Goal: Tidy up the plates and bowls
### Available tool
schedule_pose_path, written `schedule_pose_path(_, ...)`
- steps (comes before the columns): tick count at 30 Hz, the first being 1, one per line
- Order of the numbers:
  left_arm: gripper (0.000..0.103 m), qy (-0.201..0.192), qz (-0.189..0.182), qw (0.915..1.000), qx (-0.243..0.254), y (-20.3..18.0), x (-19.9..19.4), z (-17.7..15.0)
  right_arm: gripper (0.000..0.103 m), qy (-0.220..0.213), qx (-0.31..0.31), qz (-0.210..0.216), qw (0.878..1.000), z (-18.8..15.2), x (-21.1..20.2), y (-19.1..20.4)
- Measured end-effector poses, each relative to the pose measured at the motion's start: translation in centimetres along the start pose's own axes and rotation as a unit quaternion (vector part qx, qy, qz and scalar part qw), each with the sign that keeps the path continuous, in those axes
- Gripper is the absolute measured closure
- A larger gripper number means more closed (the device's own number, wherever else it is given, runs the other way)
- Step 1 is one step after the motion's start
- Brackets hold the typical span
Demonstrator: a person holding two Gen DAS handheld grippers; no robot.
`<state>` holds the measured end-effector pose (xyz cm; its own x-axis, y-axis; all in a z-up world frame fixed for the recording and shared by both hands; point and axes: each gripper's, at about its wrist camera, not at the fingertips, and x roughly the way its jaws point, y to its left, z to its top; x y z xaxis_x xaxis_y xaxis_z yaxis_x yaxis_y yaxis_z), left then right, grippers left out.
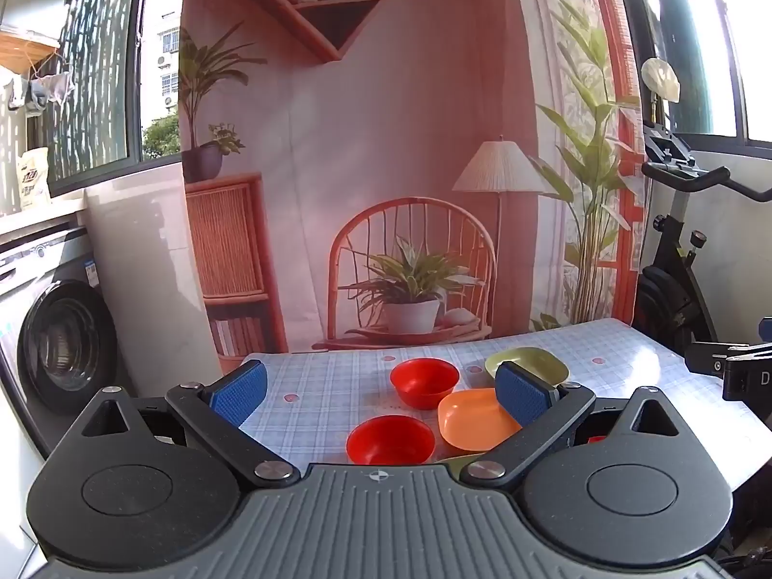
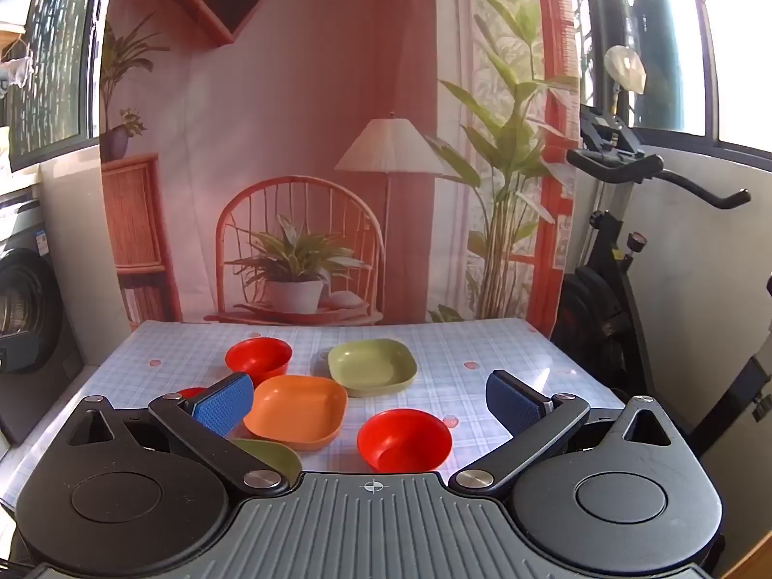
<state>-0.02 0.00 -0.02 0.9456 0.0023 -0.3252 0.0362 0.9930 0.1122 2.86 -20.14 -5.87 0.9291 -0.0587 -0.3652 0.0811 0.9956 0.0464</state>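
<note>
On the checked tablecloth lie three red bowls, an orange plate and two green plates. In the left wrist view a near red bowl [image 1: 391, 440], a far red bowl [image 1: 424, 381], the orange plate [image 1: 475, 420] and a green plate [image 1: 528, 363] show. My left gripper [image 1: 381, 391] is open and empty above them. In the right wrist view a red bowl [image 2: 404, 439] lies nearest, with the orange plate [image 2: 296, 410], far green plate [image 2: 371, 366], far red bowl [image 2: 259, 358] and a near green plate [image 2: 272, 456] partly hidden. My right gripper [image 2: 370, 403] is open and empty.
The table [image 2: 506, 352] stands against a printed backdrop [image 2: 313, 144]. A washing machine [image 1: 62, 337] is at the left and an exercise bike [image 2: 627, 251] at the right. Part of the right gripper [image 1: 738, 366] shows at the left wrist view's right edge.
</note>
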Motion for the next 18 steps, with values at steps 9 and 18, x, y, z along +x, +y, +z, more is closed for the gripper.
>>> schedule_pose_path(9, 0.001, 0.001, 0.000, 1.0000, -0.001, 0.27, -0.04, 0.30, 0.000, 0.002, 0.003, 0.002, 1.000, 0.03, 0.00, -0.09)
schedule_pose_path(18, 0.001, 0.002, 0.002, 1.0000, 0.000, -0.03, 0.08, 0.19, 0.000, 0.002, 0.003, 0.001, 1.000, 0.02, 0.01, -0.07)
